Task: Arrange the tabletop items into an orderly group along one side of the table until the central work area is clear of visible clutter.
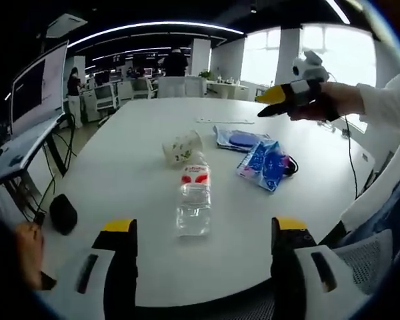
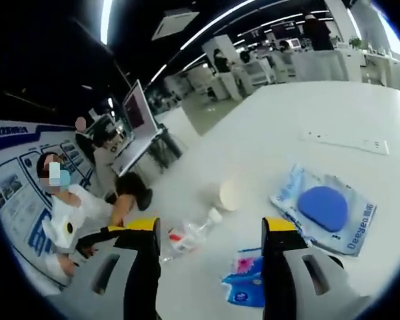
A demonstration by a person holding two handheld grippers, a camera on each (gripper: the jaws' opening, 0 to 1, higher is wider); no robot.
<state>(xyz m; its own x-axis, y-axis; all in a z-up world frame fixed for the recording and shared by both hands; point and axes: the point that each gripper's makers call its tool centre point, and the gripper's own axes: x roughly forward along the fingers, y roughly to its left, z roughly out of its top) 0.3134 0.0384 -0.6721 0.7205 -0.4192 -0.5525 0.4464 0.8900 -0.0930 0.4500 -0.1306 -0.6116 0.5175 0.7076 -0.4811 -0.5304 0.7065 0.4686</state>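
Bottle: clear water bottle (image 1: 195,200) lying on its side mid-table, red label, cap end away from the left gripper; rolls easily, so grip across the body.
Cup: paper cup (image 1: 181,147) tipped over just beyond the bottle's cap.
Packets: blue pouch (image 1: 265,164) right of bottle, flat packet with blue disc (image 1: 239,140) behind it; both loose, centre still cluttered.
Strip: white power strip (image 2: 347,141) further back.
Left gripper (image 1: 203,230): jaws spread, empty, lined up on the bottle, probably next pick.
Right gripper (image 2: 210,230): jaws apart, empty, held above the table over the packets.
Table: white table (image 1: 133,127); no grouping along any side yet.
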